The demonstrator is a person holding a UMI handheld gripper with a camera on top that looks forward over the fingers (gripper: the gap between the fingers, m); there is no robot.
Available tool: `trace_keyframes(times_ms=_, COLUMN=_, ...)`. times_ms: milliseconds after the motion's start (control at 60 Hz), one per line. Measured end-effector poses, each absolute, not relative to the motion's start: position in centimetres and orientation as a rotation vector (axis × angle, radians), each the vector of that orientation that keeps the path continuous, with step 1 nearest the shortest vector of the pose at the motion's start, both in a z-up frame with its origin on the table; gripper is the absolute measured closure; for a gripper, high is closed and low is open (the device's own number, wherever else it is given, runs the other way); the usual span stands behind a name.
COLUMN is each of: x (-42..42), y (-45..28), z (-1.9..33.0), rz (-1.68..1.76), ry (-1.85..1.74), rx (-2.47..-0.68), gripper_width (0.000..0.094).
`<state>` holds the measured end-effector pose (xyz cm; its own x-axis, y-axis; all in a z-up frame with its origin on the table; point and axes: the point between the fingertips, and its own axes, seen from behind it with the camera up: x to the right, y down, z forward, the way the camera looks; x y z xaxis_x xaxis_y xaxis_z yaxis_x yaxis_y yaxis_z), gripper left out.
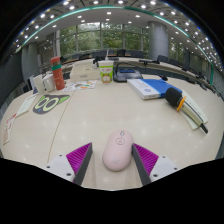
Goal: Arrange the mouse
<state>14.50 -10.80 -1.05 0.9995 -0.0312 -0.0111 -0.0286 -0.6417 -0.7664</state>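
Note:
A pale pink computer mouse (117, 149) lies on the cream table (100, 115), pointing away from me. It stands between my two fingers, whose magenta pads (79, 155) flank it with a narrow gap at each side. My gripper (113, 158) is open around the mouse, low over the table. The mouse rests on the table on its own.
Beyond the mouse lie a blue-and-white book (147, 88), a black and yellow tool (176, 98) on papers, a green cup (106, 70), a red bottle (57, 73) and a sheet with green rings (48, 103). An office with desks shows behind.

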Motion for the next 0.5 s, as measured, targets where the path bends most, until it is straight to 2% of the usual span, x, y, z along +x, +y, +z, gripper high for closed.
trace_keyframes(times_ms=183, x=15.0, y=-8.8, z=-1.3, rz=-0.064, ry=0.054, rx=-2.268, gripper_width=0.0450)
trace_keyframes(times_ms=383, x=15.5, y=-8.8, z=-1.1, rz=-0.169, ry=0.071, rx=-2.295, gripper_width=0.0590)
trace_keyframes(times_ms=500, x=15.3, y=-8.7, z=0.0, rz=-0.193, ry=0.150, rx=-2.295, gripper_width=0.0613)
